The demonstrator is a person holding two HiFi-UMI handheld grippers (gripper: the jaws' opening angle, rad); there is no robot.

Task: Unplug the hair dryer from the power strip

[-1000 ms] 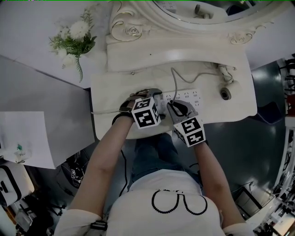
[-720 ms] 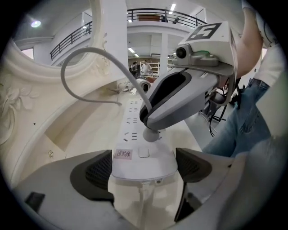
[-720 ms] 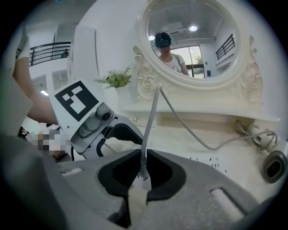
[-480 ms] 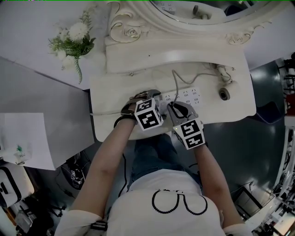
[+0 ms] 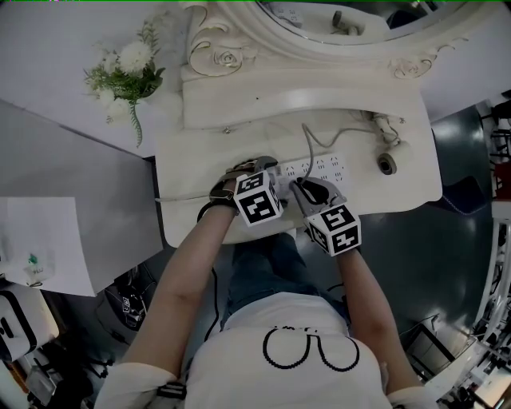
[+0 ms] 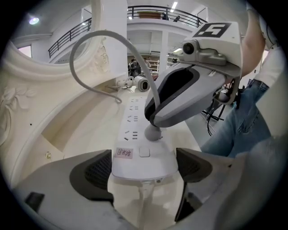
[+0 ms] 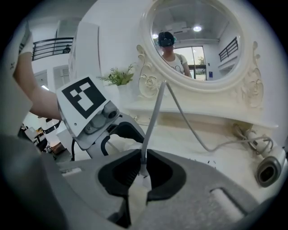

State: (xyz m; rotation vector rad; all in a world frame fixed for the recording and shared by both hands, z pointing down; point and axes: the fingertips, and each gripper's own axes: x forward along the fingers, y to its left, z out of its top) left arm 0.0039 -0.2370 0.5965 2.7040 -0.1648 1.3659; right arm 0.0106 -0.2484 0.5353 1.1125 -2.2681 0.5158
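A white power strip (image 5: 326,168) lies on the cream vanity top (image 5: 200,160). My left gripper (image 6: 144,167) is shut on the strip's near end (image 6: 143,158), with a dark pad (image 6: 95,170) against each side. The hair dryer's grey plug (image 6: 153,133) sits in a socket just beyond. My right gripper (image 7: 143,174) is shut on that plug where the grey cord (image 7: 155,114) leaves it. The cord arcs up and back to the white hair dryer (image 5: 389,136), which lies at the far right of the top. In the head view both grippers, left (image 5: 271,169) and right (image 5: 306,188), stand side by side.
An ornate round mirror (image 5: 351,20) and its raised shelf (image 5: 303,100) stand right behind the strip. White flowers (image 5: 126,68) stand at the back left. The vanity's front edge (image 5: 239,232) is just under my wrists. A grey side surface with a paper sheet (image 5: 40,240) lies to the left.
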